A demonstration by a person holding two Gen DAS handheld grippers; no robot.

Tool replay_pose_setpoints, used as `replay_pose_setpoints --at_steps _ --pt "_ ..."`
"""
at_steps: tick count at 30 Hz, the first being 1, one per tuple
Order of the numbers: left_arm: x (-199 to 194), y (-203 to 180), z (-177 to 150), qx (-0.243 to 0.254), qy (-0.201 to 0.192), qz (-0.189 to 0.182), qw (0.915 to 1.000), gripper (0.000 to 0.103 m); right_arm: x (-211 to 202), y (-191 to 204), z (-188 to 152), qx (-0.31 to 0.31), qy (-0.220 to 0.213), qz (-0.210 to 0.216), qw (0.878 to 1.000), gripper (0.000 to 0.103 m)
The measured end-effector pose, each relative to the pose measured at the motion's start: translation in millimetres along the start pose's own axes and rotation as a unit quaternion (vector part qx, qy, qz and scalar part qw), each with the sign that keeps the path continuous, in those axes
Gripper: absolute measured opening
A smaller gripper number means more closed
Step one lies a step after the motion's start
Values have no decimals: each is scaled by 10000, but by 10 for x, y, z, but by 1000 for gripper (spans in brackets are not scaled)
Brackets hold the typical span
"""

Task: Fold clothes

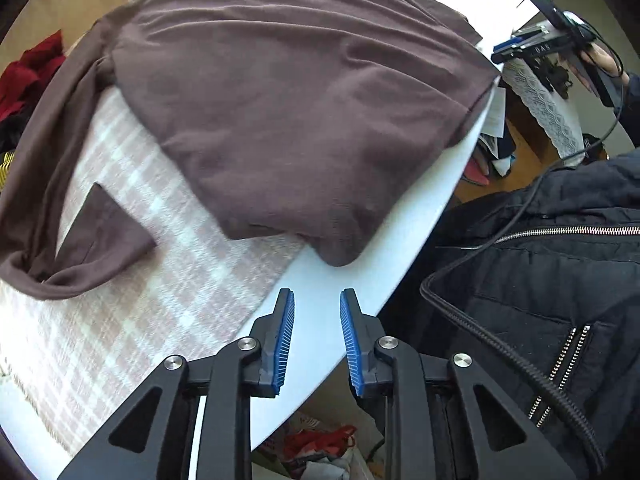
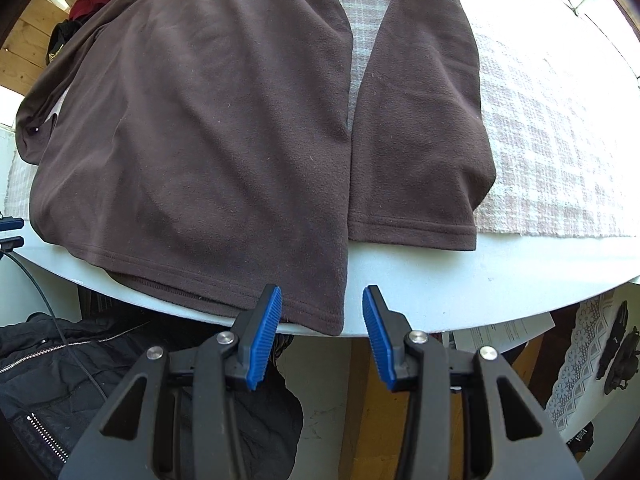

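Both claws (image 1: 317,300) (image 2: 322,298) empty above brown fleece (image 2: 200,140), collar cut off

Two wrist cameras, both looking steeply down at the table's near edge.
Each looks close along its own fingers; both share the brown fleece top (image 1: 280,112) (image 2: 208,128) and white table (image 1: 420,200) (image 2: 460,280).

A dark brown fleece top (image 2: 224,132) lies spread flat, one sleeve (image 2: 420,120) alongside, hem overhanging the table edge.
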State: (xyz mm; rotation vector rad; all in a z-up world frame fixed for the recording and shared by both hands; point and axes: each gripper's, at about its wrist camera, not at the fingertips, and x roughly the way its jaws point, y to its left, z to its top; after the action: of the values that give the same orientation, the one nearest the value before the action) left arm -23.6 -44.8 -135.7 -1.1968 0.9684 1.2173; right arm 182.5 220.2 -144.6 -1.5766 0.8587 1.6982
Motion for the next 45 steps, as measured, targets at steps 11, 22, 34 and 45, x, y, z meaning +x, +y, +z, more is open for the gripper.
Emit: replay_pose_setpoints --at_steps 11,22,34,45 --pt "305 -359 218 -136 -200 365 9990 16 -144 -114 -429 -286 -240 278 9989 42" --pt "-230 -253 257 -522 -396 305 9974 5 -148 -126 -460 -488 -576 486 9960 42" --pt "-267 -103 -99 -718 672 1227 9876 6 -107 -30 -291 -599 -511 797 9937 6" --pt "-9 -179 -356 -590 607 751 9936 18 -348 146 -396 -1003 -607 316 9926 37"
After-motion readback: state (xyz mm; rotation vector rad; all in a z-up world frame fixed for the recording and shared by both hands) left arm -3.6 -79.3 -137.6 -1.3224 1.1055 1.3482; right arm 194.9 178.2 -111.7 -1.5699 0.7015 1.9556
